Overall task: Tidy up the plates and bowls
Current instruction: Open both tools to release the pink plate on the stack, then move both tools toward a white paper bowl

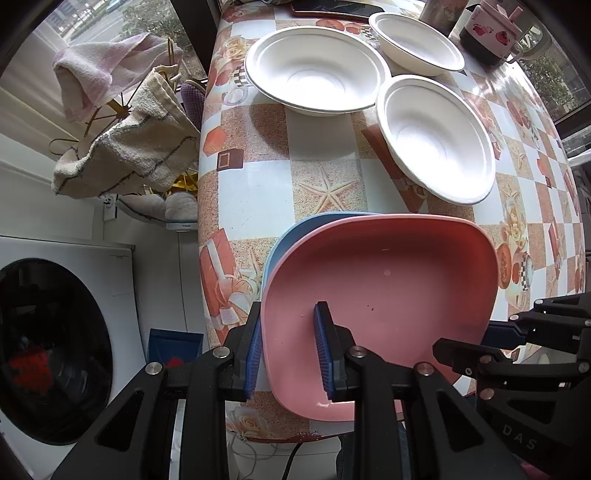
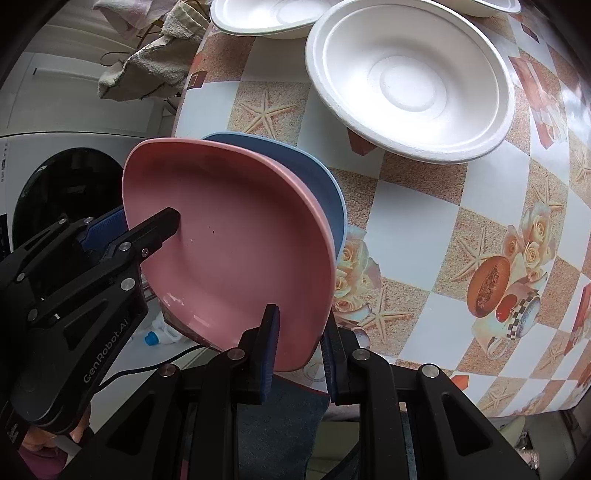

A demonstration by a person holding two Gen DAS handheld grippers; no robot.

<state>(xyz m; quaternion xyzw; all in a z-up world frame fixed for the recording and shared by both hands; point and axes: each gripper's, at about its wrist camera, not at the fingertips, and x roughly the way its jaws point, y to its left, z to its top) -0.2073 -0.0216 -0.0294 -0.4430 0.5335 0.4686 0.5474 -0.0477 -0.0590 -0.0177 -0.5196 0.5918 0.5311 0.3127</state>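
A pink plate (image 1: pixel 384 288) lies on a blue plate (image 1: pixel 291 232) at the table's near edge. My left gripper (image 1: pixel 288 350) is shut on the pink plate's left rim, one finger inside and one outside. My right gripper (image 2: pixel 299 350) is shut on the same plate's (image 2: pixel 236 236) near right rim; it shows in the left wrist view (image 1: pixel 495 332) at the plate's right side. The blue plate (image 2: pixel 317 173) peeks out behind. Three white bowls (image 1: pixel 314 70) (image 1: pixel 436 136) (image 1: pixel 413 40) stand farther back on the table.
The table (image 1: pixel 258 184) has a patterned cloth. A mug (image 1: pixel 491 33) and a dark tray (image 1: pixel 332 9) stand at the far edge. Towels on a rack (image 1: pixel 125 147) and a washing machine (image 1: pixel 48 332) stand left of the table.
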